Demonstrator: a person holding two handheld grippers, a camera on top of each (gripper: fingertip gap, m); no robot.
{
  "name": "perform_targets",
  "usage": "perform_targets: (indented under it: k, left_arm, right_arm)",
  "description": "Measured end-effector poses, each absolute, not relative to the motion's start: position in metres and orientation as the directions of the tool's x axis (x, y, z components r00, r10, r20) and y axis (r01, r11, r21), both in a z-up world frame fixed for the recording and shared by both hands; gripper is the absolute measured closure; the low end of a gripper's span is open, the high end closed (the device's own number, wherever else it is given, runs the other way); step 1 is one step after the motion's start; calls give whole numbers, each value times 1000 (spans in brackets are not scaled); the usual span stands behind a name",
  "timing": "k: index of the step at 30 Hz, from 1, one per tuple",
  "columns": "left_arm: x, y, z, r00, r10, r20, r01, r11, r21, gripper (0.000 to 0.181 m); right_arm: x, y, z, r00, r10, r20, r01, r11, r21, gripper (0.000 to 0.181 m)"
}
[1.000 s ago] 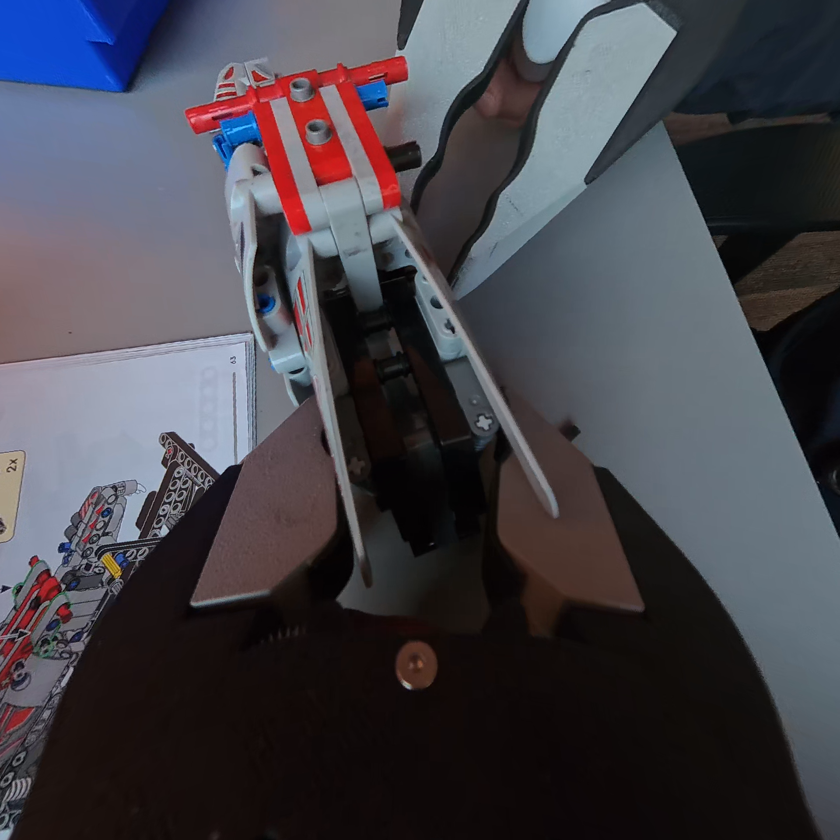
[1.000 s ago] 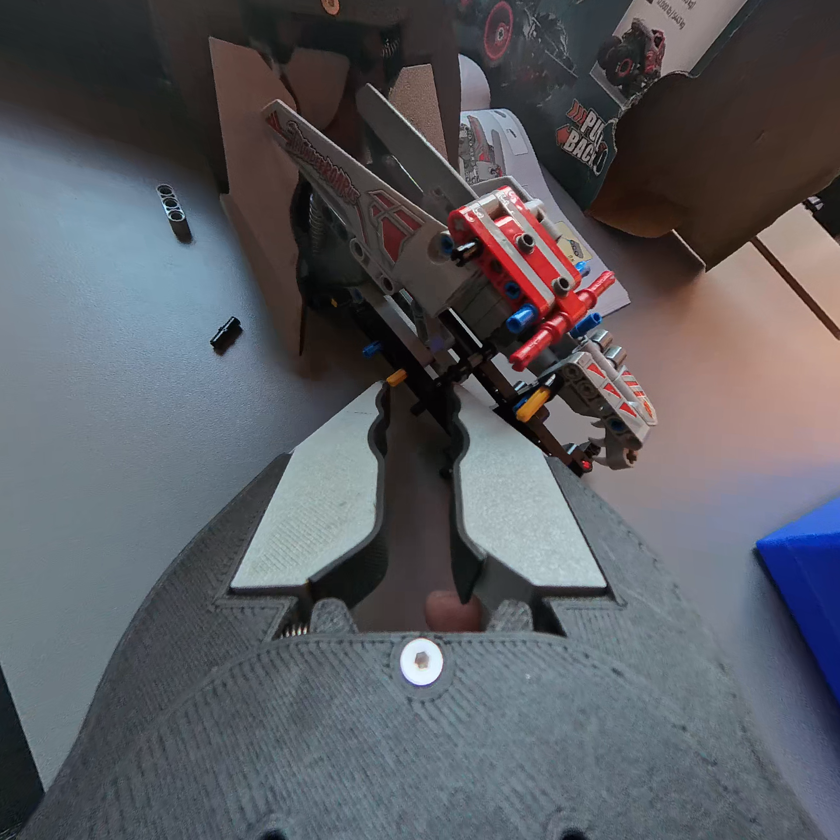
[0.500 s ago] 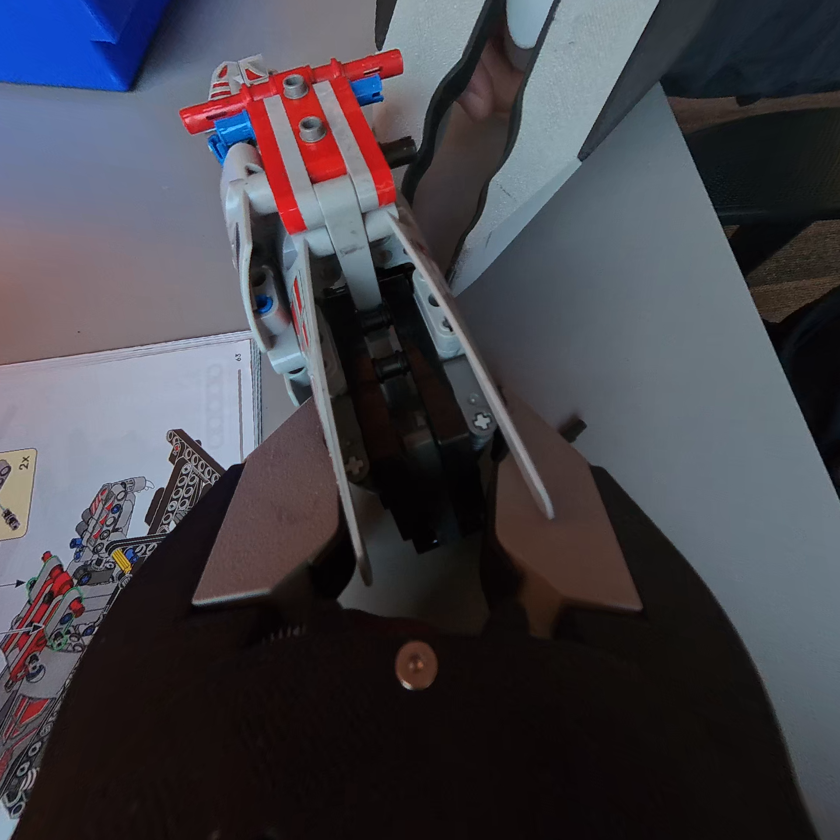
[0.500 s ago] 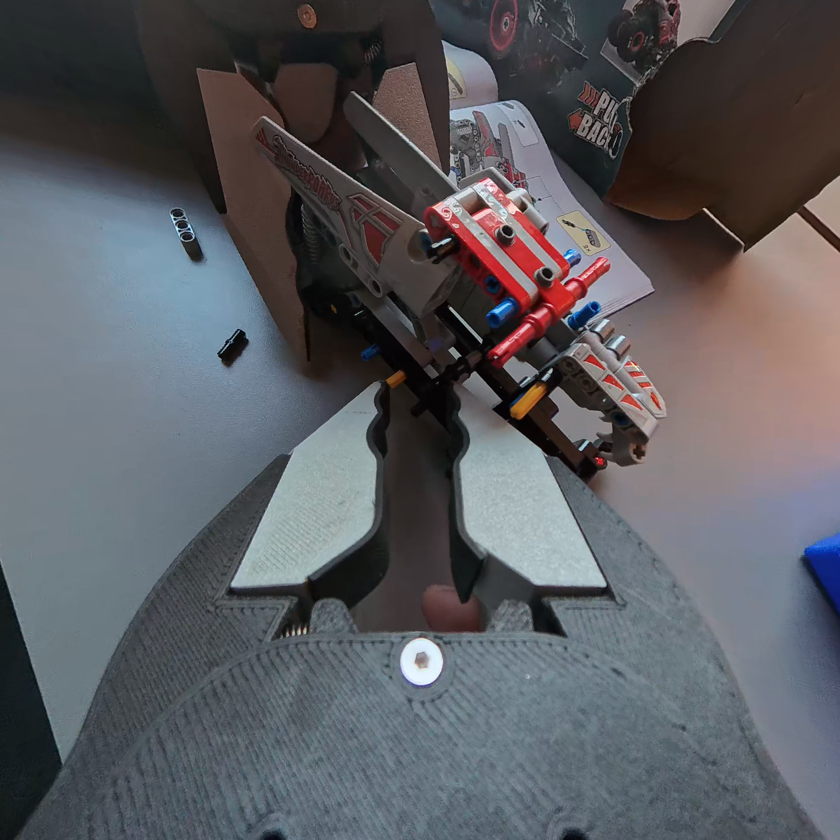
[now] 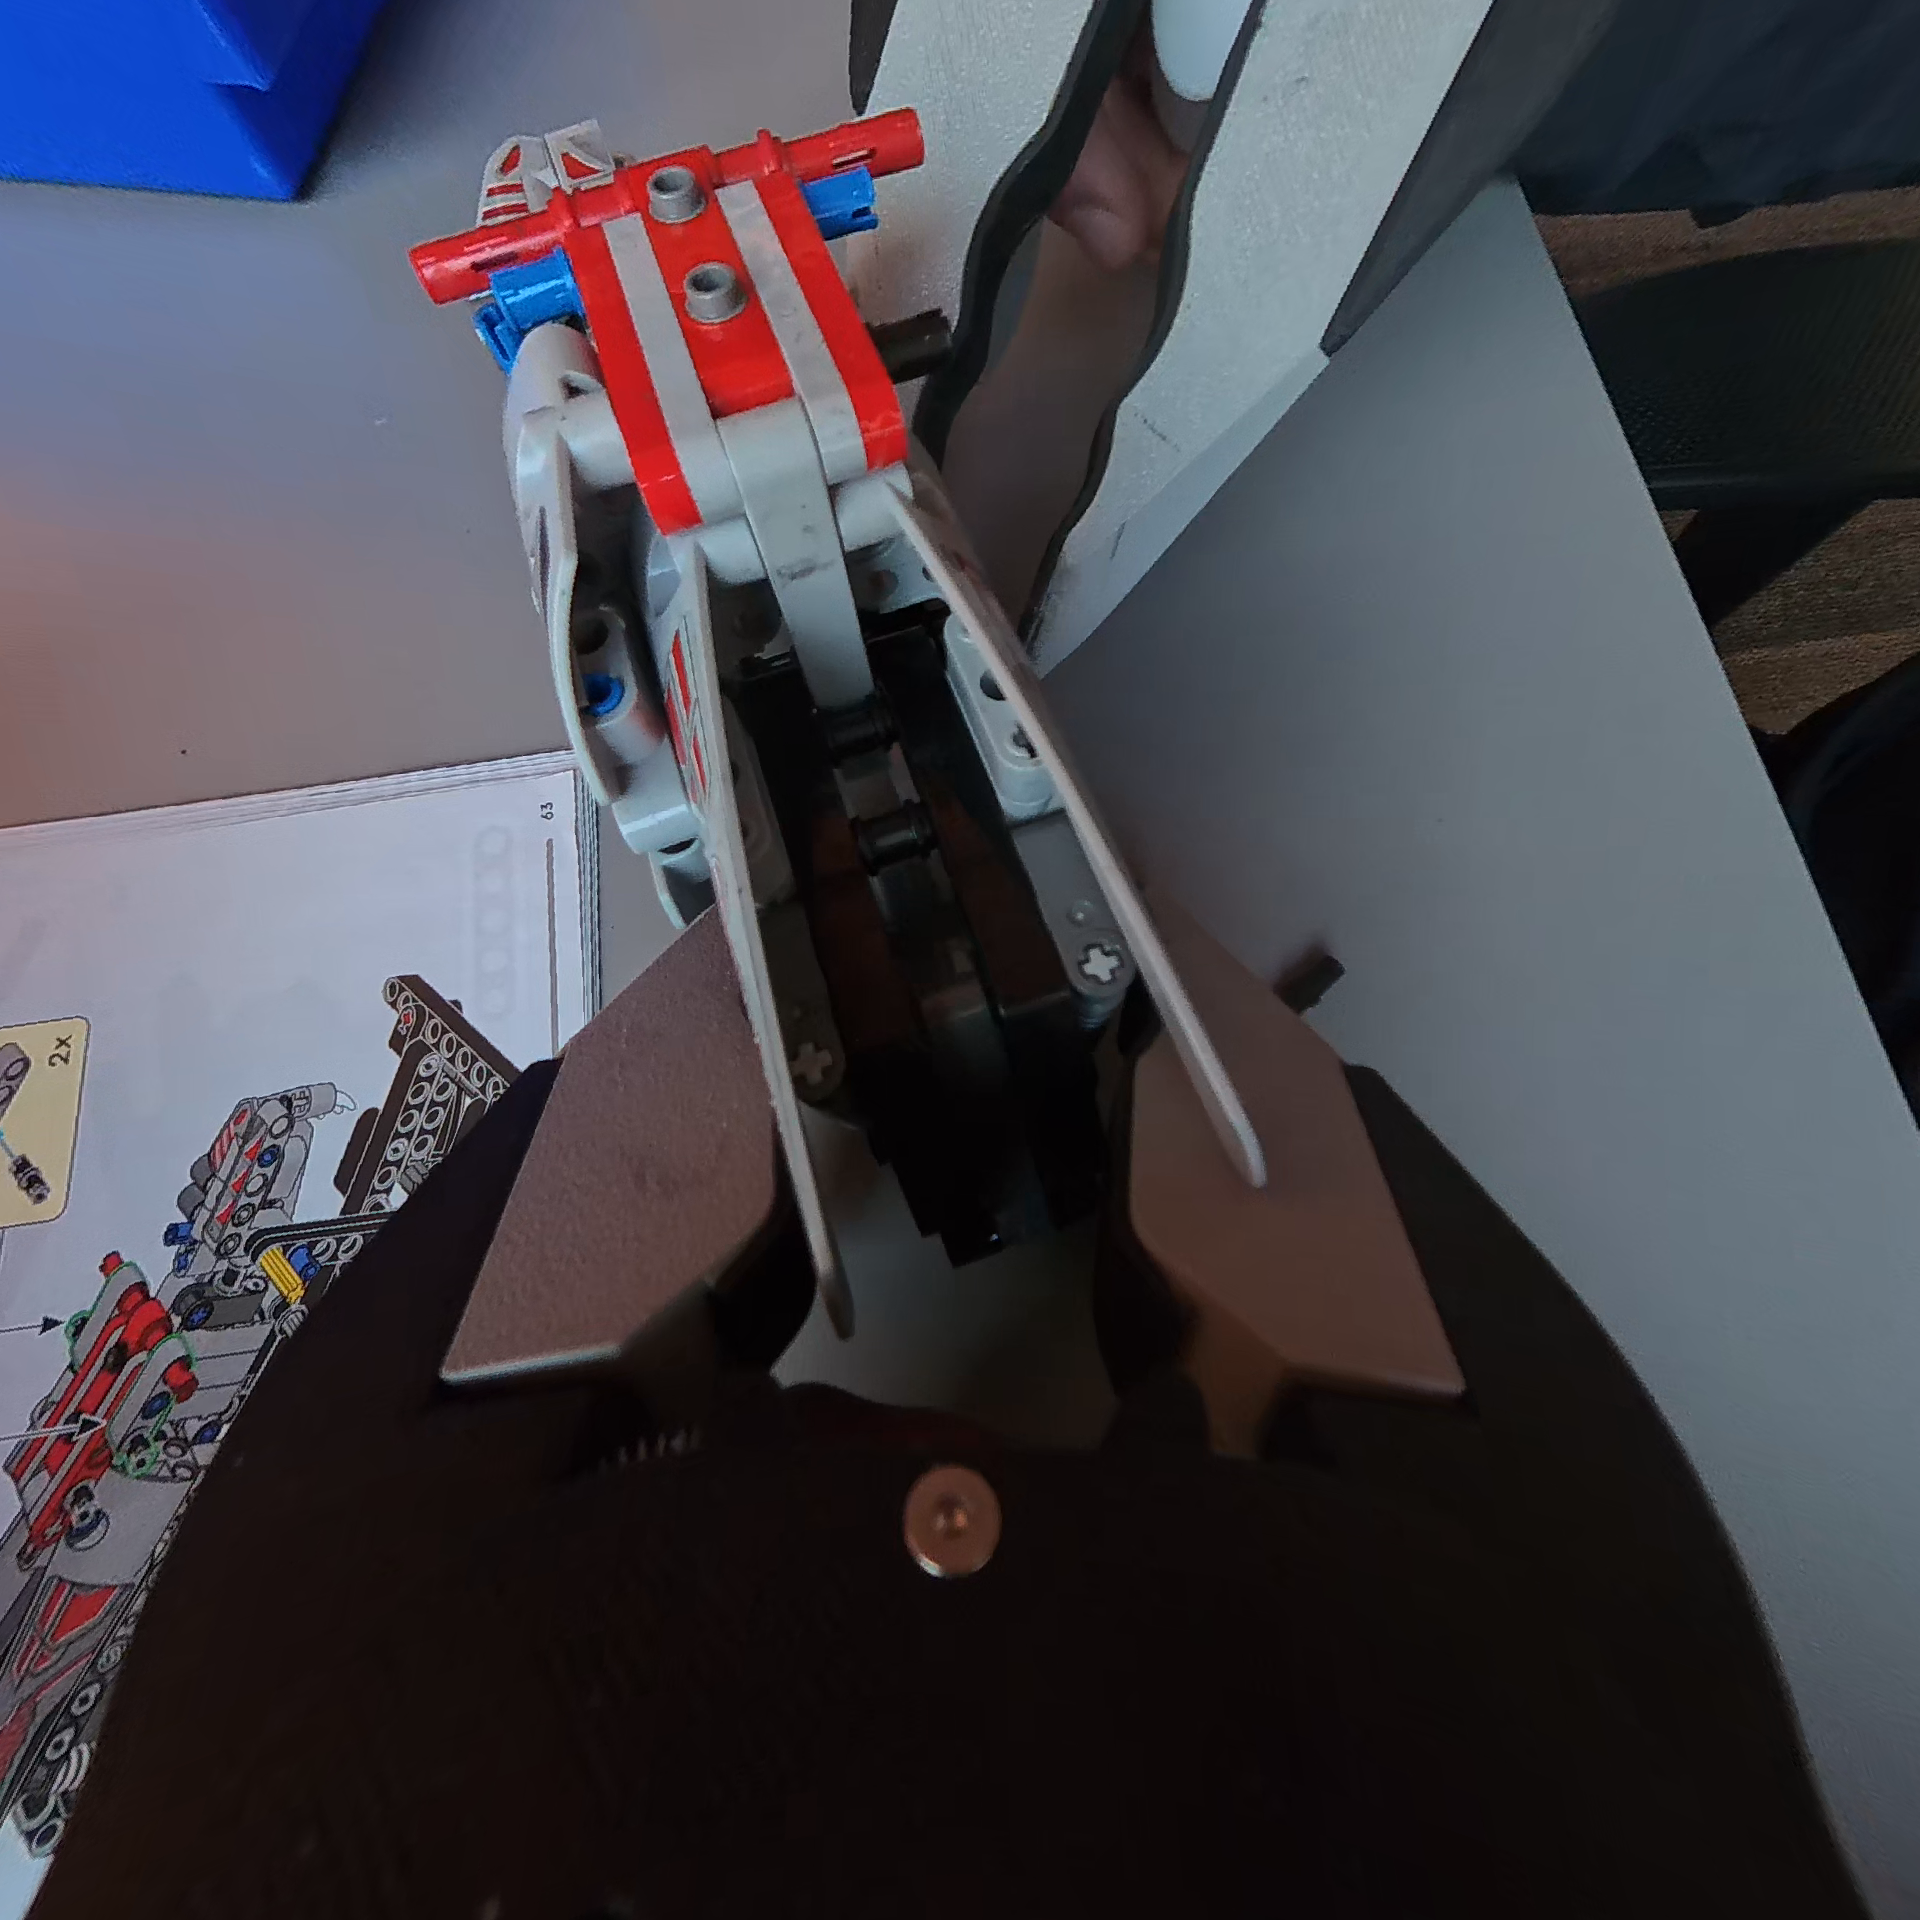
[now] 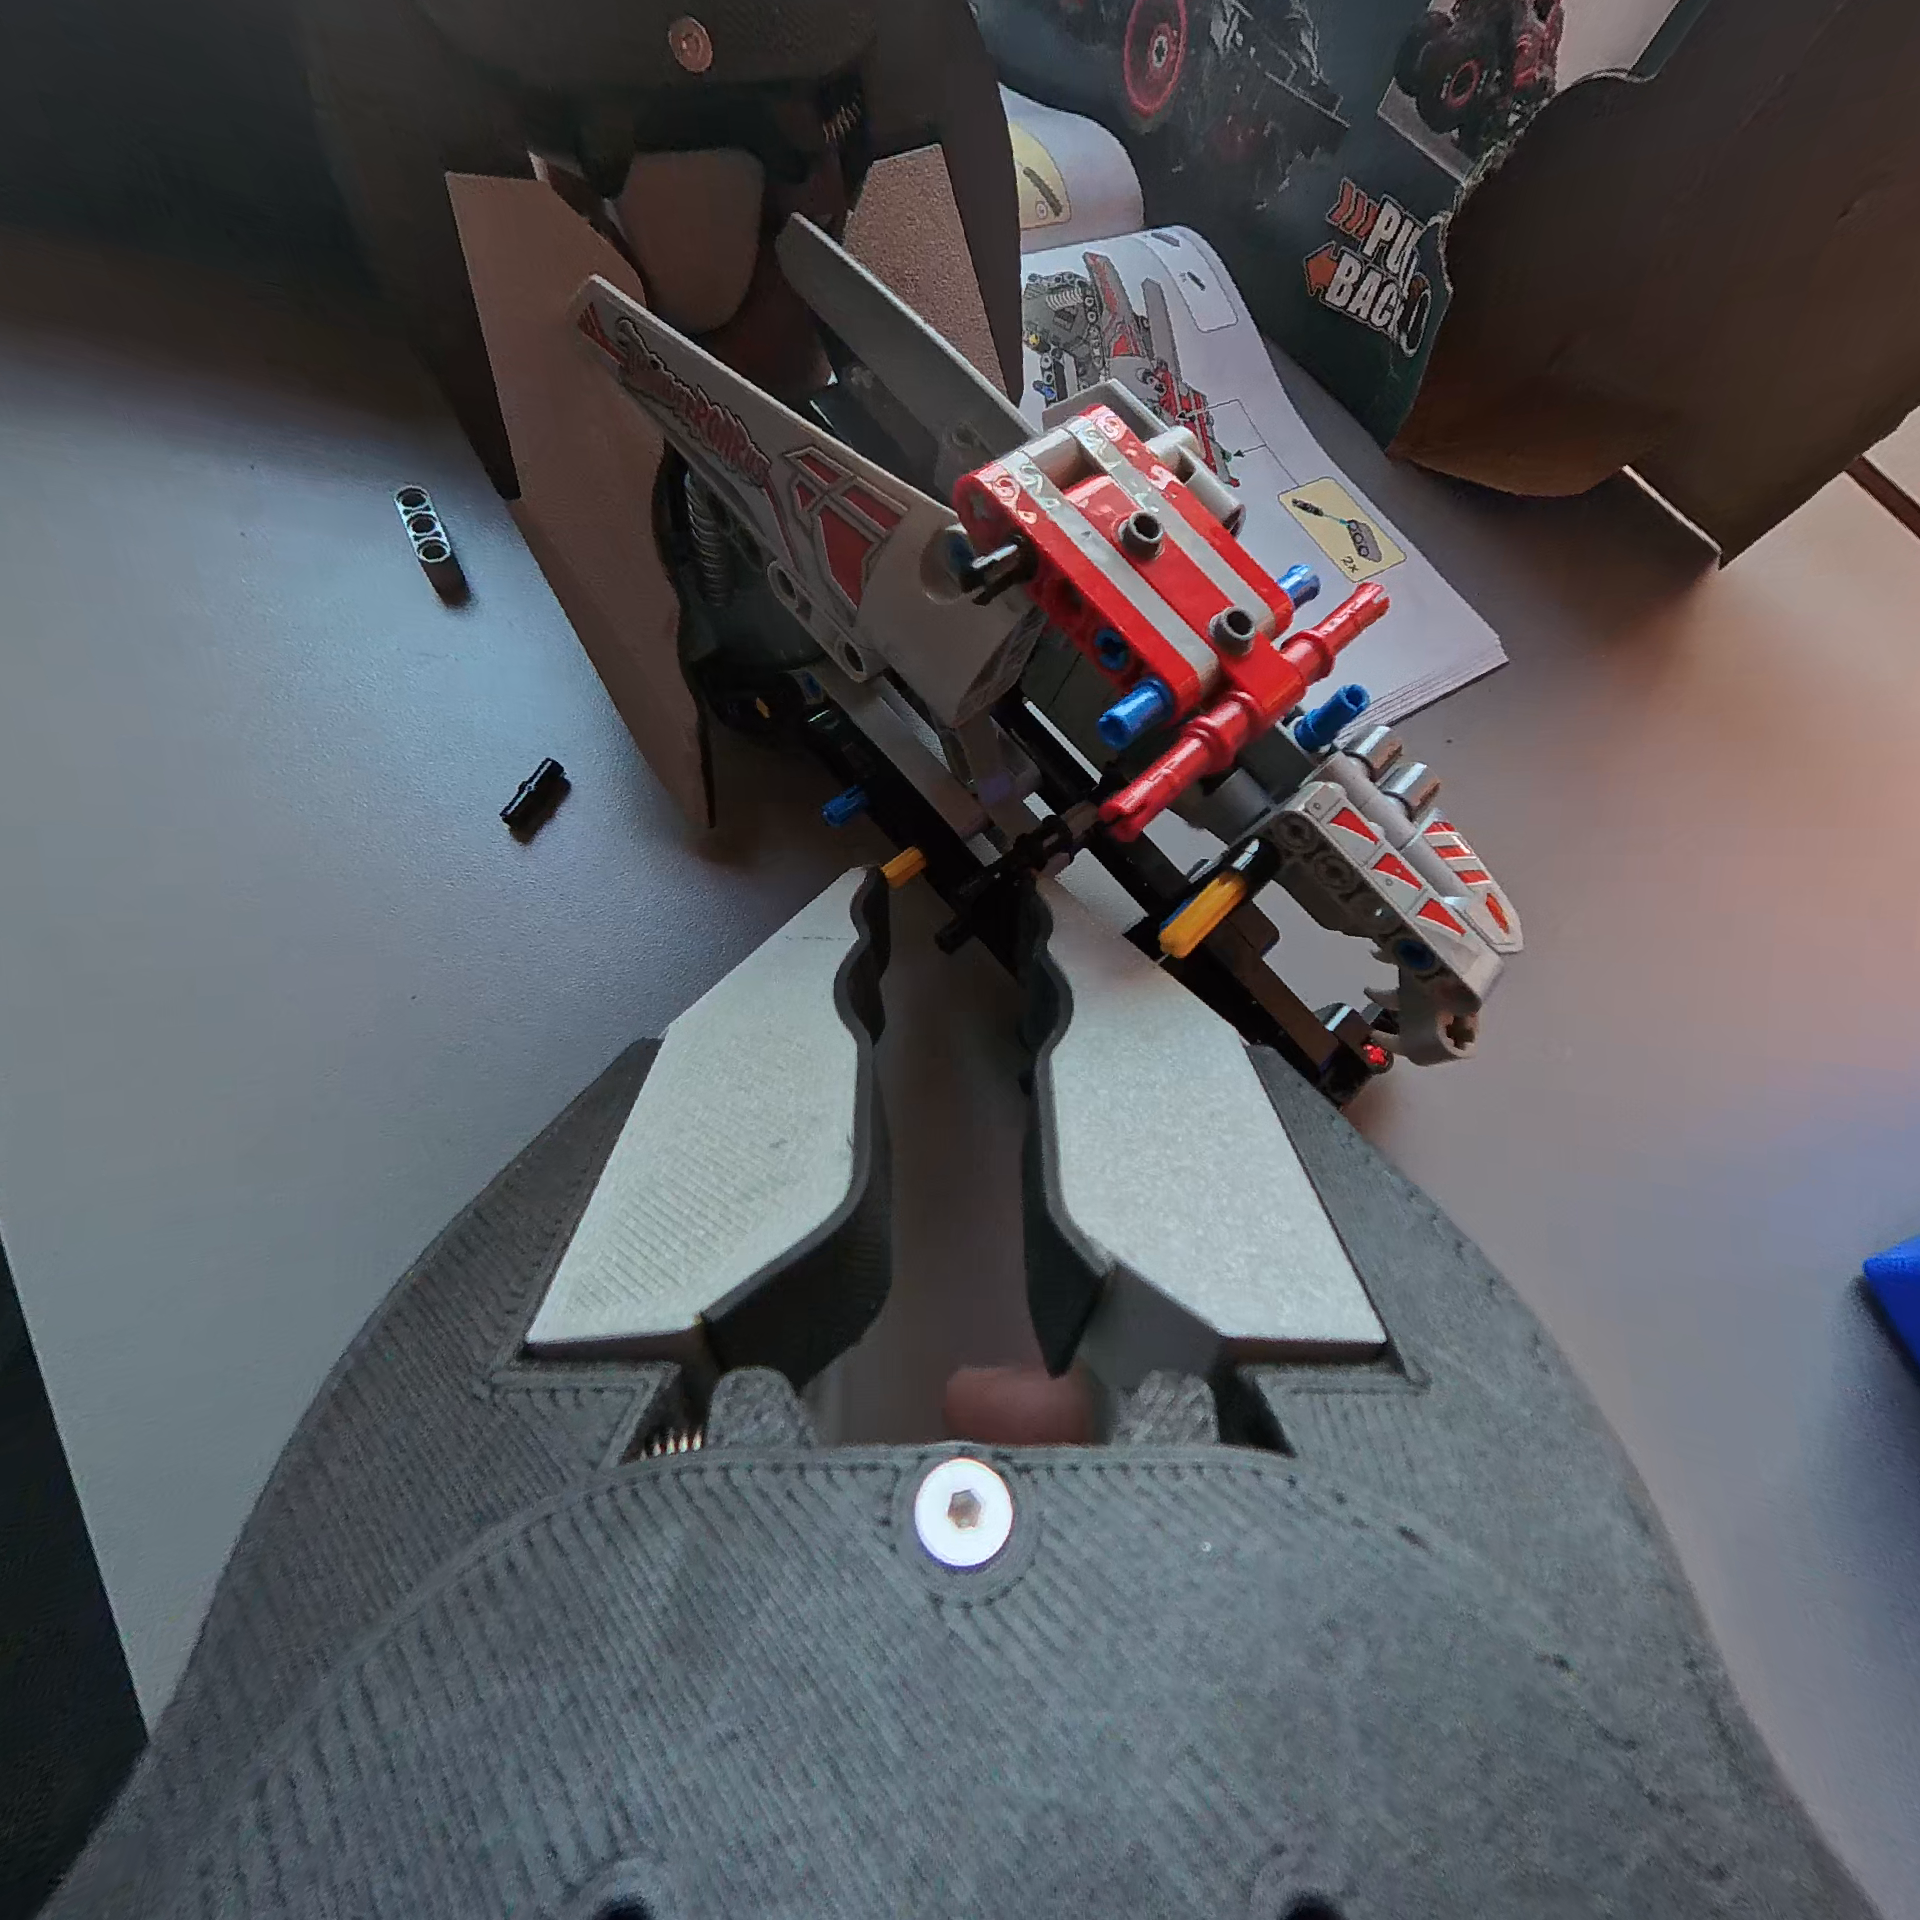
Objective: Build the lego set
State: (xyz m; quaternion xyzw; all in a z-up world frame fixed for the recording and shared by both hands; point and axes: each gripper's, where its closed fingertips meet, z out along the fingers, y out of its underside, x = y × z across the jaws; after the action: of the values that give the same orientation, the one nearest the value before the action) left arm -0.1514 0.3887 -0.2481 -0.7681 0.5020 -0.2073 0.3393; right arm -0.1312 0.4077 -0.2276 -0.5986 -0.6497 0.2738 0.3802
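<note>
The Lego model (image 5: 748,301), a red, grey and black vehicle body with blue pins, is tilted above the grey table (image 5: 1455,831). My left gripper (image 5: 945,914) has dark brown fingers and is shut on the model's black rear end. The model also shows in the right wrist view (image 6: 1122,582), with the left gripper's fingers (image 6: 561,416) behind it. My right gripper (image 6: 961,899) has grey fingers; its tips close on a black axle (image 6: 1013,878) that sticks out of the model's underside. Its fingers (image 5: 1247,260) stand to the right of the model in the left wrist view.
An open instruction booklet (image 5: 260,935) lies on the table under the model. A blue box (image 5: 135,83) is beyond it. A loose grey beam (image 6: 428,535) and a black pin (image 6: 533,795) lie on the table. The set's torn box (image 6: 1351,156) stands behind. The table edge (image 5: 1704,665) is close. Spacing between my two grippers at the tips: around 4 cm.
Both grippers and the model have shifted together over the table. In the right wrist view the blue box has slid towards the right edge. Both grips look the same.
</note>
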Motion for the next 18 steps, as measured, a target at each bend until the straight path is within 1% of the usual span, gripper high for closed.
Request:
perform_targets:
  k: [18]
  left_arm:
    - [-152, 389, -248, 415, -909, -31, -641, -267, -720, 121]
  right_arm:
    - [-132, 408, -228, -3, 984, 180, 569, 149, -808, 159]
